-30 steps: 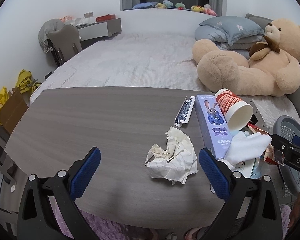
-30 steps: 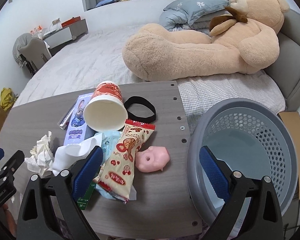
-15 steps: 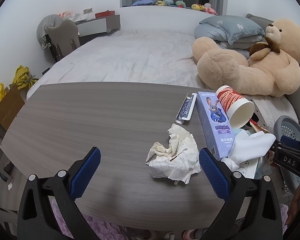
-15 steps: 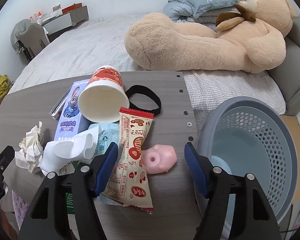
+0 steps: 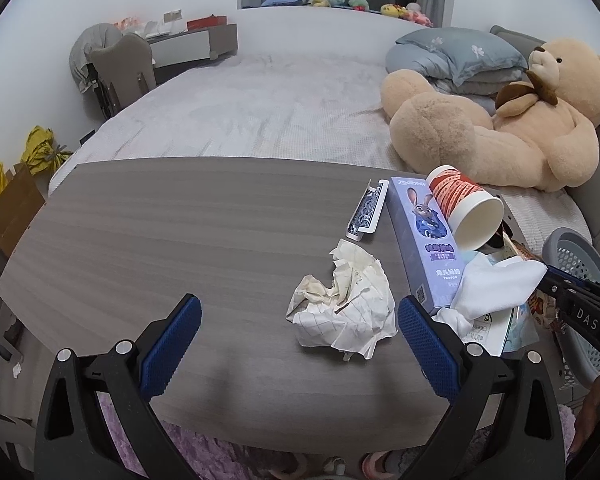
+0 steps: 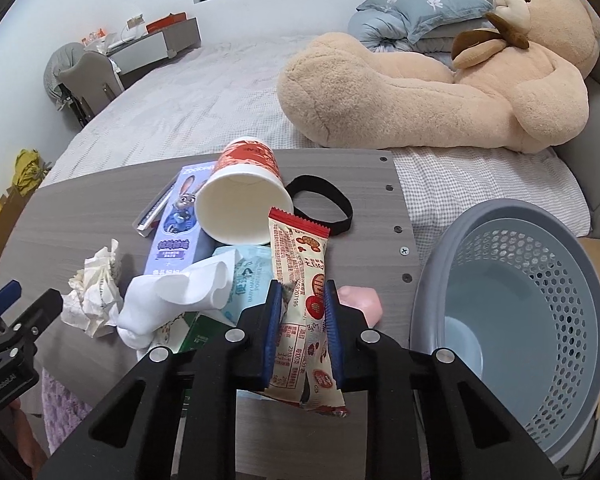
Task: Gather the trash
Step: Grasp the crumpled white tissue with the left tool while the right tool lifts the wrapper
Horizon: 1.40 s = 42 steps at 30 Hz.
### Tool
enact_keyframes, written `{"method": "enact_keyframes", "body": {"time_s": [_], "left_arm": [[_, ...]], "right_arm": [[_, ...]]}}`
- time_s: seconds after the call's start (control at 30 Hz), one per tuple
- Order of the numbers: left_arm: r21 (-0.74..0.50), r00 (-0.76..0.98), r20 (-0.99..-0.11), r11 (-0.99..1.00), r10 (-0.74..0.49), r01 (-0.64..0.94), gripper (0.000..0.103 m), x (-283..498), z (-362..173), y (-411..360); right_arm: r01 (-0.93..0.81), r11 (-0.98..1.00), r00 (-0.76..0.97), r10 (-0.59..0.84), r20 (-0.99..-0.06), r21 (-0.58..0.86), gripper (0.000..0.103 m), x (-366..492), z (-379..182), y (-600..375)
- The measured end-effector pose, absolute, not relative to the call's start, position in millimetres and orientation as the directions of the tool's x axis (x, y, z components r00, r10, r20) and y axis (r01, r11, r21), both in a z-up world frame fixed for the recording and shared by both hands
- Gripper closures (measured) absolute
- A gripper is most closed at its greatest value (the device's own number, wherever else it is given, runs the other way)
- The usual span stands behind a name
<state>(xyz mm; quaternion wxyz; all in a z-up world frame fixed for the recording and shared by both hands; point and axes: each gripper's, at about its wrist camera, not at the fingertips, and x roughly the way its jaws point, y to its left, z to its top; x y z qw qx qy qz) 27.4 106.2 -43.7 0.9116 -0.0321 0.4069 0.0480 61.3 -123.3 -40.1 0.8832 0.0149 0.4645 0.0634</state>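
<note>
Left view: my left gripper (image 5: 297, 336) is hanging wide open over the table (image 5: 159, 240), holding nothing. Crumpled paper (image 5: 344, 304) is lying just ahead, toward the right finger.

Right view: my right gripper (image 6: 302, 322) is pinching the snack wrapper (image 6: 302, 276) across its width; long axis is running straight ahead along the fingers. Basket (image 6: 512, 320) is sitting off the table edge to the right, so I judge the right hand nearer for the drop.
</note>
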Motion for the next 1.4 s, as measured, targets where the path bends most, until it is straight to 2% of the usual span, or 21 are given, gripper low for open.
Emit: {"method": "enact_keyframes", "body": {"time_s": [0.5, 0.9, 1.4], "left_arm": [[-0.073, 0.638, -0.770, 0.993, 0.001, -0.089, 0.006, 24, -46, 100], [-0.122, 0.605, -0.794, 0.990, -0.052, -0.074, 0.006, 29, -59, 103], [-0.087, 0.561, -0.827, 0.993, -0.027, -0.079, 0.006, 64, -82, 95]], "right_arm": [[-0.066, 0.986, 0.621, 0.159, -0.768, 0.151, 0.082, 18, -15, -145], [-0.012, 0.982, 0.635, 0.153, -0.757, 0.189, 0.082, -14, -19, -170], [0.012, 0.976, 0.626, 0.163, -0.763, 0.219, 0.082, -7, -24, -181]]}}
